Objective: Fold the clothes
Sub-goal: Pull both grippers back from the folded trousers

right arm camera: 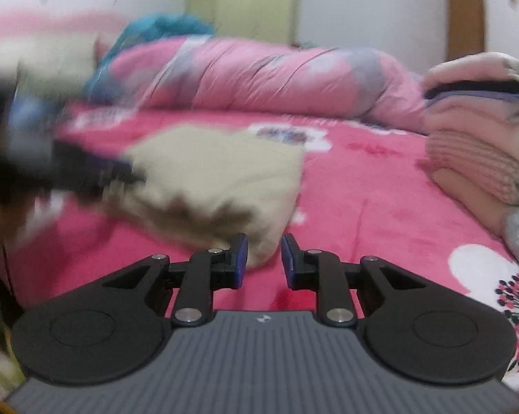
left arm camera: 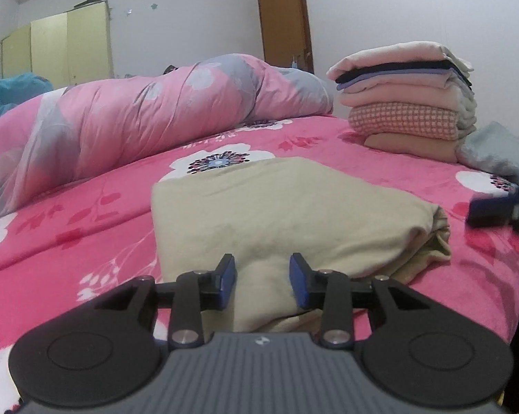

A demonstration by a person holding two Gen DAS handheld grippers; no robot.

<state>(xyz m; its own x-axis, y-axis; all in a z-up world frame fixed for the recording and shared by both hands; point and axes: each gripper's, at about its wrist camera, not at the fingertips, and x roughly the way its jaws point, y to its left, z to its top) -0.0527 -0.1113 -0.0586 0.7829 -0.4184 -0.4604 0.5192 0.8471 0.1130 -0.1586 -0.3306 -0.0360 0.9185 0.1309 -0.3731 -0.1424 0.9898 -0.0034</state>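
beige garment is seen folded into a thick rectangle on the pink floral bedsheet, near the front edge of the bed, layered edges showing on its right side. a stack of folded clothes is set further back on the right, well apart from it, with a grey cloth lying just beside the stack. a rolled pink duvet is laid across the back of the bed

left gripper is held low over the near edge of the garment, jaws parted, cloth seen under the gap but not pinched by the pads, so it is read as released. right gripper is seen with a narrow gap between the pads and only bedsheet in it, beside the garment's corner, nothing grasped; this view is motion blurred, so contact with the corner cannot be told

fold is judged about done, with transfer to the stack likely left

risks:
- loose layers on the right side could be dragged open if only the top layer is caught
- the bundle could sag and unfold if lifted from one edge only
- the bedsheet could be pinched along with the garment, since the pads sit low
- the stack, already tall, could be tipped if the garment is set down off centre
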